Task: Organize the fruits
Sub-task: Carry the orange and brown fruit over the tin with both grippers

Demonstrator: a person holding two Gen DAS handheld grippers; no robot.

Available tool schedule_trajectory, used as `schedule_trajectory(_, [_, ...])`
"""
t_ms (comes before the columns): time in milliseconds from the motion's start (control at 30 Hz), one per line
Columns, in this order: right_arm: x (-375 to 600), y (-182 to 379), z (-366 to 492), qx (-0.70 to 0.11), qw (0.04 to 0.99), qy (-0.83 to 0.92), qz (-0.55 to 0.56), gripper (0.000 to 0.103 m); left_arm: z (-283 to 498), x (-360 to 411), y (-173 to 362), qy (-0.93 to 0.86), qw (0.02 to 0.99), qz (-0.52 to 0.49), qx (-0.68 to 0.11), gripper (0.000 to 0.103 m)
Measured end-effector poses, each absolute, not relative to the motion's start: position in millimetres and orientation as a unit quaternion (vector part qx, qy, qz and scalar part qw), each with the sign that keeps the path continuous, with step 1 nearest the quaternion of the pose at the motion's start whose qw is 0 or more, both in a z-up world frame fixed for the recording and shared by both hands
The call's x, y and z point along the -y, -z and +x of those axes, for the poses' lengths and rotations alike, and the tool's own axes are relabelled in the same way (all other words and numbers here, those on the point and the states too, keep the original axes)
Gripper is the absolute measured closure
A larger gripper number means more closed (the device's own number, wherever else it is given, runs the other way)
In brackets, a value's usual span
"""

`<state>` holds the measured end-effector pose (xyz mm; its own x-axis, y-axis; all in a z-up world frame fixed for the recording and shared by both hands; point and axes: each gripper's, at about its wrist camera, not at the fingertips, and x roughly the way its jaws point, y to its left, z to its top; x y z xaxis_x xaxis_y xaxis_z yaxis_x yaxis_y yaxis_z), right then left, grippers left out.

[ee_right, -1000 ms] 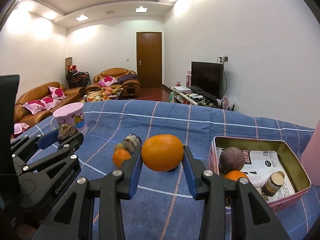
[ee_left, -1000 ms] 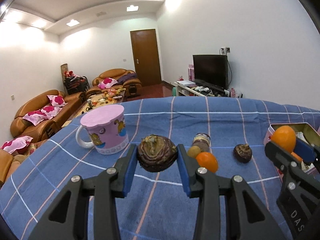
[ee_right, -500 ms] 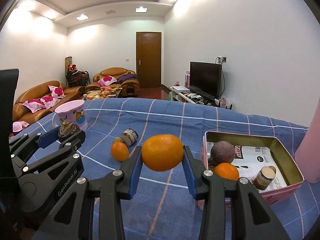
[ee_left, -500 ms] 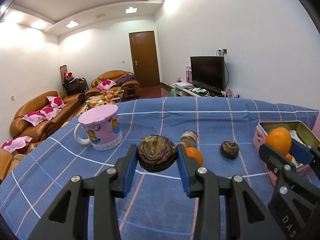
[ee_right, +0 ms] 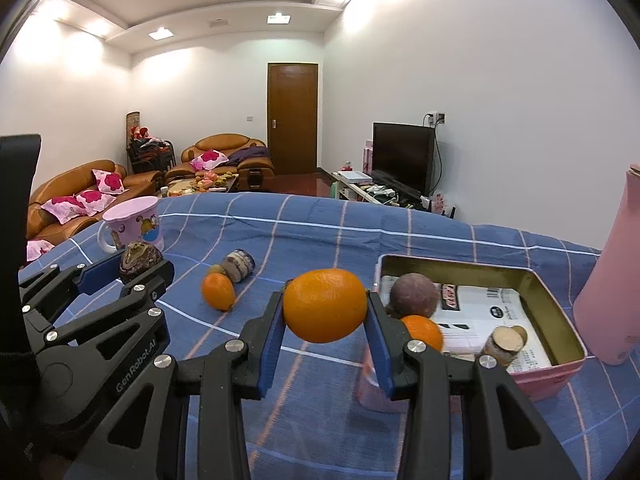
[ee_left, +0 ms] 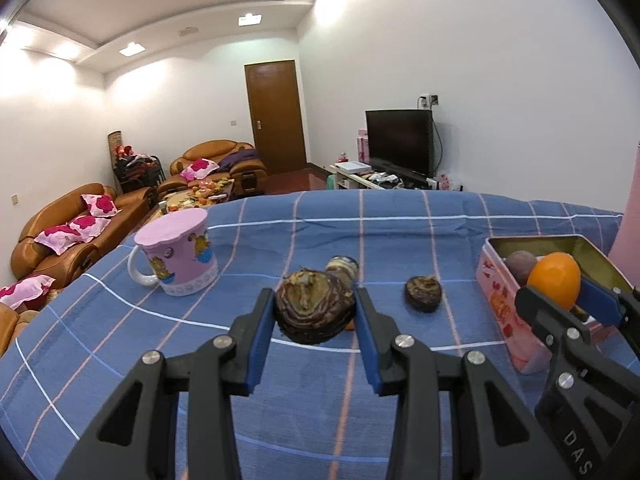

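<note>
Left gripper (ee_left: 315,309) jaws clamp a dark wrinkly fruit (ee_left: 314,307). Right gripper (ee_right: 325,312) grips an orange (ee_right: 325,310) by the pink tin (ee_right: 560,372)

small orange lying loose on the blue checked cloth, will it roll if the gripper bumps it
Probably. The small smooth oval orange lies loose on the flat blue checked cloth, so a nudge would likely roll it, perhaps wobbling off line. The round brown-banded jar on its side sits just behind it and might stop a push that way. The soft cloth may slow it.

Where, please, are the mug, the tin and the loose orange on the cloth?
mug (ee_left: 182,258): left wrist view, printed side wall.
tin (ee_right: 560,312): right wrist view, inner right wall.
loose orange (ee_right: 218,291): right wrist view, middle of its peel.
</note>
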<state>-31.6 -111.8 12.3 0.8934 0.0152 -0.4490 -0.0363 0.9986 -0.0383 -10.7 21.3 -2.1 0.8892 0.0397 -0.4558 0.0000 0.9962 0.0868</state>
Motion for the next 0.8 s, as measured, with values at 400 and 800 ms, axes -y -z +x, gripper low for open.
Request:
schedule_trajectory(400, [146,-14,-40,-0.226,0.974,0.008,-0.024,0.061,-16,19,1,0.014,0.971,0.055,-0.233,0.062])
schedule_trajectory(800, [184,-15,-44,-0.225,0.974,0.032,-0.025,0.061,-15,59,2,0.041,0.968,0.063,-0.238,0.062])
